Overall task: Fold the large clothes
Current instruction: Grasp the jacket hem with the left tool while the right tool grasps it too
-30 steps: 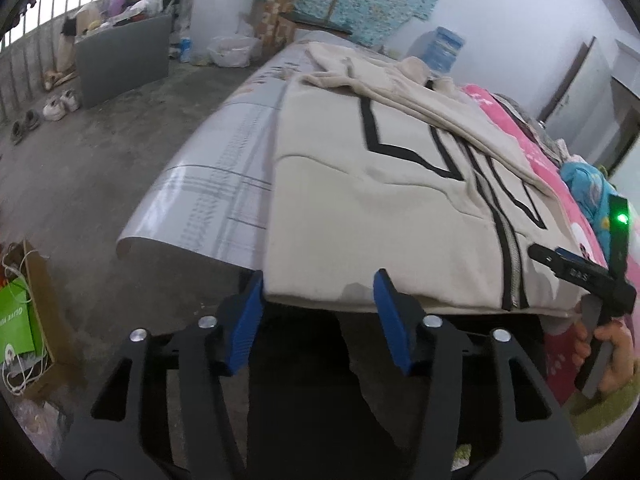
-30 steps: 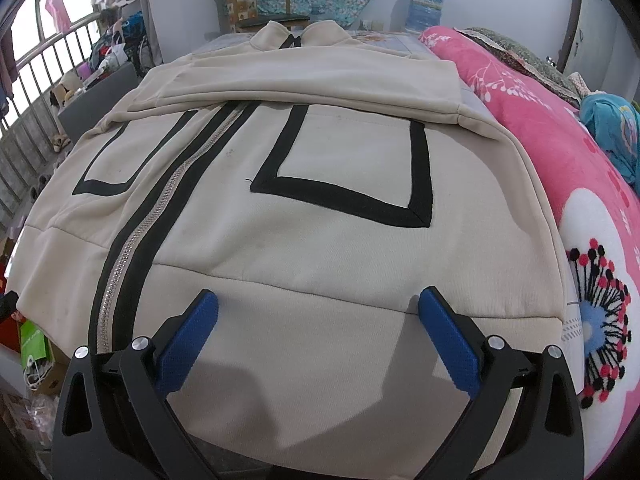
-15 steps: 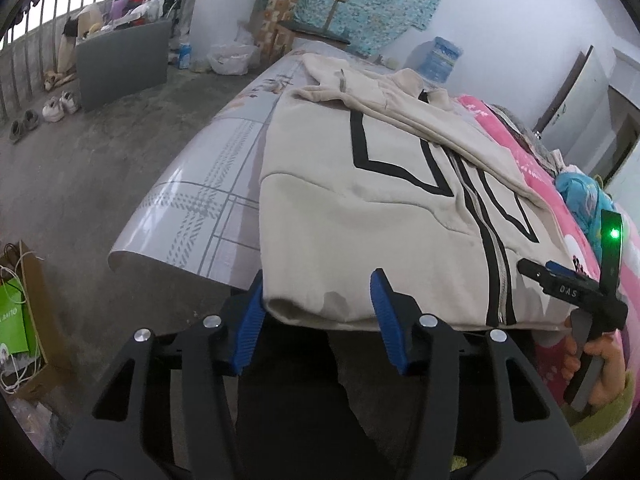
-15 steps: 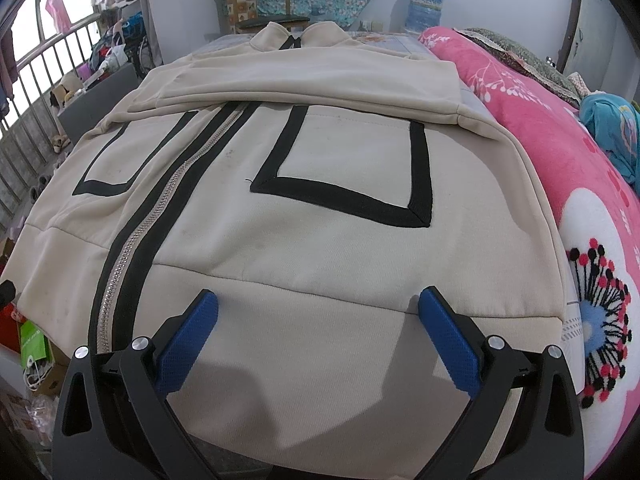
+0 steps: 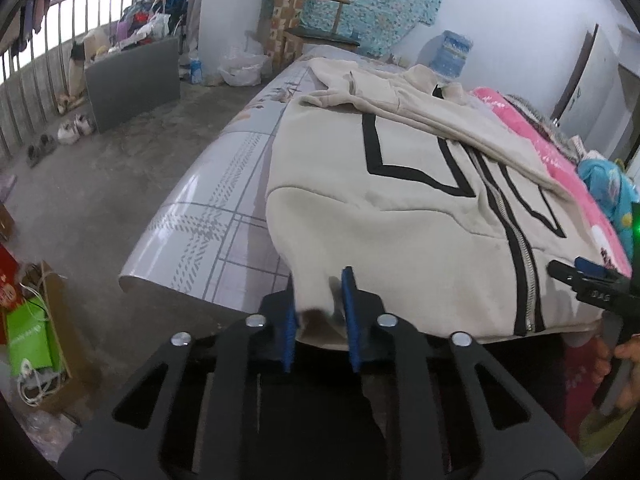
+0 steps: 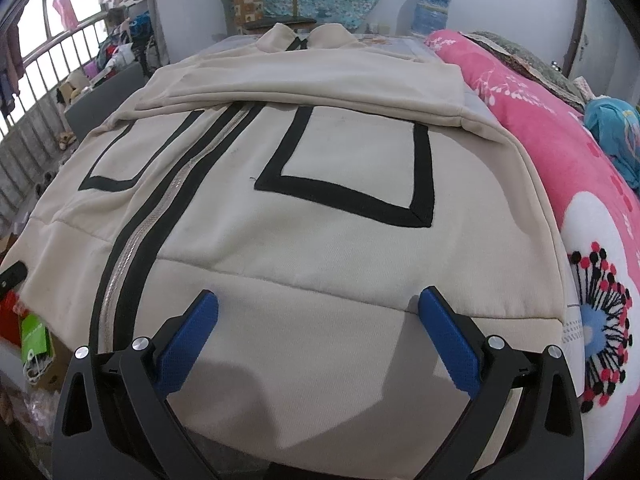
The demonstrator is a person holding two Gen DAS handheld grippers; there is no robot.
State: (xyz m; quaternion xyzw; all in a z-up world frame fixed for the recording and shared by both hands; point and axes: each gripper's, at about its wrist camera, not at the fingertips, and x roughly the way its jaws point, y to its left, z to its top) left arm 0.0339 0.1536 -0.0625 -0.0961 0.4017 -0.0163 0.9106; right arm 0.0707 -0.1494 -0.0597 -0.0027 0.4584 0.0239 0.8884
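Left claw pinches the jacket hem; right claw hangs wide over it.

Nearest, the left gripper [image 5: 319, 312] has just been closing, and its blue pads now clamp the bunched bottom corner of the cream zip-up jacket [image 5: 400, 216]. The right gripper [image 6: 318, 336] stands apart above the hem, gripping nothing; seen from the left, its body shows letters like "DAS", not fully legible. The jacket lies front-up on the checked table cover [image 5: 224, 208], sleeves folded across its chest, beside a pink floral blanket [image 6: 560, 168]. Farther back stands a water jug [image 6: 432, 8].
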